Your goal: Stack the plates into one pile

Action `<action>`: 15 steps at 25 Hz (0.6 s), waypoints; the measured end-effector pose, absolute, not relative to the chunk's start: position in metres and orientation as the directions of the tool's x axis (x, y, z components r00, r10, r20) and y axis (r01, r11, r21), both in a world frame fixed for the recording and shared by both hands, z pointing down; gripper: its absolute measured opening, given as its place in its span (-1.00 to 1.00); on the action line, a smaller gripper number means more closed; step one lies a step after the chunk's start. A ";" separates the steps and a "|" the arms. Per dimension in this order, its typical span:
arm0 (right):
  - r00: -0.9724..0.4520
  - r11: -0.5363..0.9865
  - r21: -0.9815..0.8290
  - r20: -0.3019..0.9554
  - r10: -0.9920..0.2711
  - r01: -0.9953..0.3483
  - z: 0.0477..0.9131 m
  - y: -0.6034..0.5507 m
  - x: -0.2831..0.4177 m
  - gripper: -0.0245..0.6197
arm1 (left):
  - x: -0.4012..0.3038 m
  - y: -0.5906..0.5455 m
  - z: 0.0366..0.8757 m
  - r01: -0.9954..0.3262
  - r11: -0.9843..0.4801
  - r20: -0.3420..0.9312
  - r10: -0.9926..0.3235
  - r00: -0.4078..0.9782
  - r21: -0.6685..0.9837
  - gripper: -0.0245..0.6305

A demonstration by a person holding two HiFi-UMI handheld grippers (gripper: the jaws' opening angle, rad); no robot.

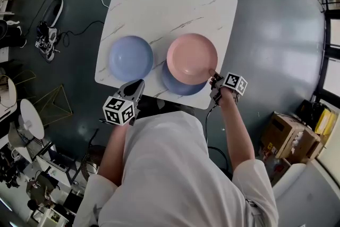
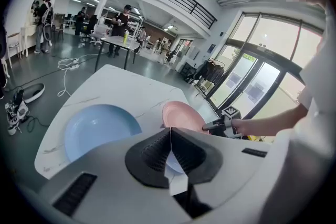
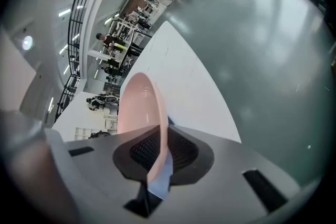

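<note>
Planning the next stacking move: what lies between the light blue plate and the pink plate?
Only a strip of bare tabletop, seen in the head view; the right gripper holds the pink plate by its rim.

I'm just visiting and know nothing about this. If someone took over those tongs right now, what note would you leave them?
Left tongs: shut, empty, by the table's near edge.
Right tongs: shut on the pink plate's rim.
The pink plate is over the darker blue plate, off-centre; whether it rests on it is unclear. The light blue plate lies alone on the left.
To do: settle pink, then gather all three into one pile.
</note>
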State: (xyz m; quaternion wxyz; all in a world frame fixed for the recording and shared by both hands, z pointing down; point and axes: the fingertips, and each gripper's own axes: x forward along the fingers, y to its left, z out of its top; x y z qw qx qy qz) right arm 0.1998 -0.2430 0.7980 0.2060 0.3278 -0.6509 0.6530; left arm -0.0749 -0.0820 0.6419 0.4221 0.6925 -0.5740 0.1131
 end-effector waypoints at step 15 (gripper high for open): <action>-0.634 -0.130 -0.660 0.749 -0.191 -0.740 0.803 -0.176 0.205 -0.79 | -0.117 -0.055 0.635 -0.890 -0.032 0.639 -0.684 0.352 0.456 -0.88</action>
